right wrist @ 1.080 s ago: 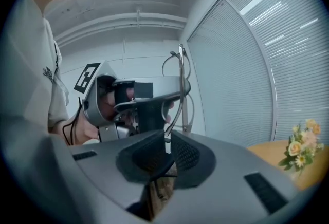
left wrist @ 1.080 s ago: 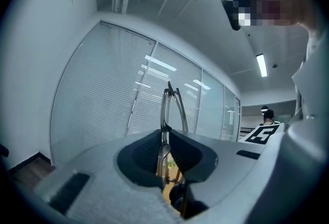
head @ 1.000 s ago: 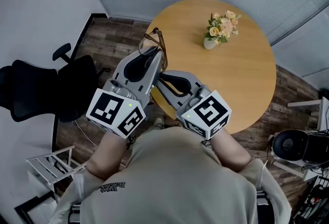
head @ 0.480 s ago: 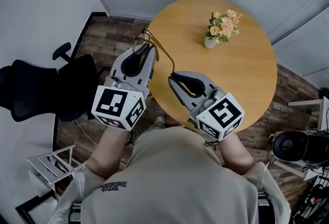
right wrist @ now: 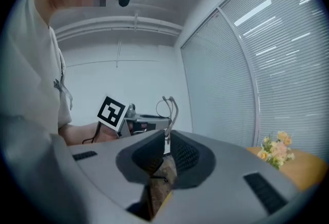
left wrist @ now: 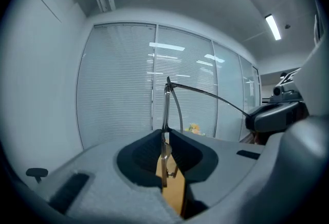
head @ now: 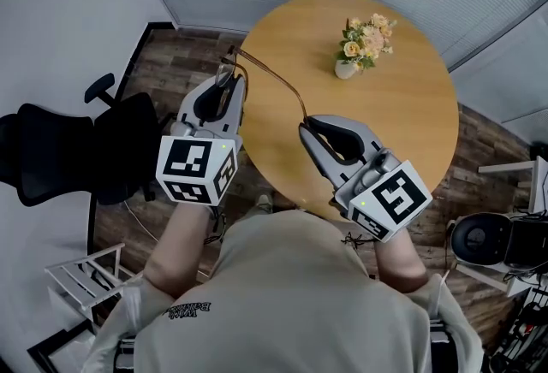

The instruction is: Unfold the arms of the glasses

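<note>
Holding the glasses (left wrist: pixel 165 107) edge-on, our left gripper (left wrist: pixel 165 141) is closed on the frame, while our right gripper (right wrist: pixel 165 140) pinches the swung-out arm's tip. Only the head view shows both above the table (head: pixel 402 149) edge.

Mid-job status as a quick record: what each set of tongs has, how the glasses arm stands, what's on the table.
left tongs: shut on the front of the glasses, held in the air by the table's near edge
right tongs: shut on the tip of one arm
arm: swung out from the front, stretched between the two tongs
table: round, wooden
on table: small pot of flowers, far side
</note>
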Tool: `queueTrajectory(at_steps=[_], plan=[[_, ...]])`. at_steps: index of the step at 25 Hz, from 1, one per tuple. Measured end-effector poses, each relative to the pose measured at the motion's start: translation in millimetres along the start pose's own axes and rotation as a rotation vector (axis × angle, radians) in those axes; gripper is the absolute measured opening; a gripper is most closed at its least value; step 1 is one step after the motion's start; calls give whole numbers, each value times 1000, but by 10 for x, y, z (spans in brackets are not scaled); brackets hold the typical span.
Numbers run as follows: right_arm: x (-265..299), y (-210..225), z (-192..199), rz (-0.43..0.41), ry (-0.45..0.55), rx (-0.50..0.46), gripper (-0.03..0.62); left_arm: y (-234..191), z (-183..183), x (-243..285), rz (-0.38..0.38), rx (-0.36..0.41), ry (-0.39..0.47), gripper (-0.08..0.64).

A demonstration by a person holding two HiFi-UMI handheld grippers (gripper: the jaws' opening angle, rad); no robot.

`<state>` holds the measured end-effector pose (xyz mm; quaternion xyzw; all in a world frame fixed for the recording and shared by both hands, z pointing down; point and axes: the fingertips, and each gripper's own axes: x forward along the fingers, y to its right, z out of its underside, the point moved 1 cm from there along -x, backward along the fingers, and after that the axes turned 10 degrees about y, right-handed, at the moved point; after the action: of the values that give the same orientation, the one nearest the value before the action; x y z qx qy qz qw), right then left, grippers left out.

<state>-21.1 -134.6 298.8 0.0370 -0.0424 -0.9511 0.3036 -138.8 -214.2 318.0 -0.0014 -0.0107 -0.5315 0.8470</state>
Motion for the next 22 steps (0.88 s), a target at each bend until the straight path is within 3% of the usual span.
queueTrajectory(at_steps=[13,17,22], plan=[[-204,220,-319,66,58,-53,41,155,251,54,13,15,-62,60],[-230,205,-288,65,38,-72,41,175,260,75,6,-26,-56,58],[-312,173,-171,45,-2,-79,43,184,244,82,-4,-14,-55,58]])
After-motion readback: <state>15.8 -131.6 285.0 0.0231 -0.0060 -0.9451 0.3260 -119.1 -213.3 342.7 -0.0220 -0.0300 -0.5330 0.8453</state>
